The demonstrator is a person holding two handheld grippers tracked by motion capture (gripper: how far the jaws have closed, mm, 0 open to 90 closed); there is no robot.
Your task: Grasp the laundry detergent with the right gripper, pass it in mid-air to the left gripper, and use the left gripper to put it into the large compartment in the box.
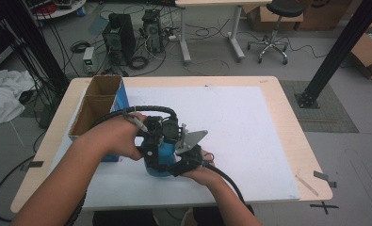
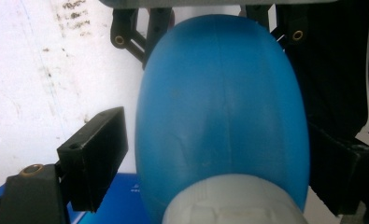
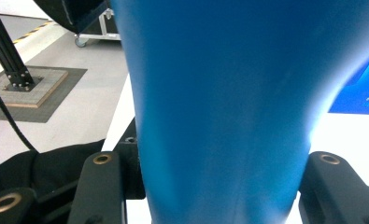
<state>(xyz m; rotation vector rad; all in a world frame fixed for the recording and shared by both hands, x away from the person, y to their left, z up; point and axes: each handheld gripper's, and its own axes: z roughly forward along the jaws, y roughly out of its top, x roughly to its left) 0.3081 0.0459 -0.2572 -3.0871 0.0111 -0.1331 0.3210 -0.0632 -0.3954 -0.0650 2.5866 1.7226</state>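
Forearms come in from the bottom of the high view, both hands meeting over a blue bottle (image 1: 161, 162) near the front middle of the table (image 1: 278, 94). Bottle stands on the white sheet (image 1: 240, 136) that covers most of the table, just beside the open cardboard box (image 1: 96, 106) with the blue side, at the table's left.

Left gripper (image 1: 151, 141): held in the left hand (image 1: 122, 136), on the bottle from the box side. In the left gripper view the bottle (image 2: 222, 116) sits between its jaws, whitish cap end (image 2: 233, 203) toward the camera. Left jaw stands off the bottle wall with a visible gap; right jaw is in shadow against the bottle, contact hard to tell. So not clamped, jaws apart around it.

Right gripper (image 1: 186, 157): held in the right hand (image 1: 202, 174), grey three-cornered plate (image 1: 193, 139) on top, cable trailing toward the person. In the right gripper view the bottle (image 3: 229, 107) is right up at the camera, both jaws pressed on its sides at the bottom of the frame. Clamped on the bottle.

Background, high view: grey floor with computer towers (image 1: 119, 37), loose cables, a second desk (image 1: 212, 28) and a stool (image 1: 273, 28) behind; black frame post (image 1: 334, 52) at right. Right gripper view also shows the post base (image 3: 18, 77) on a mat.
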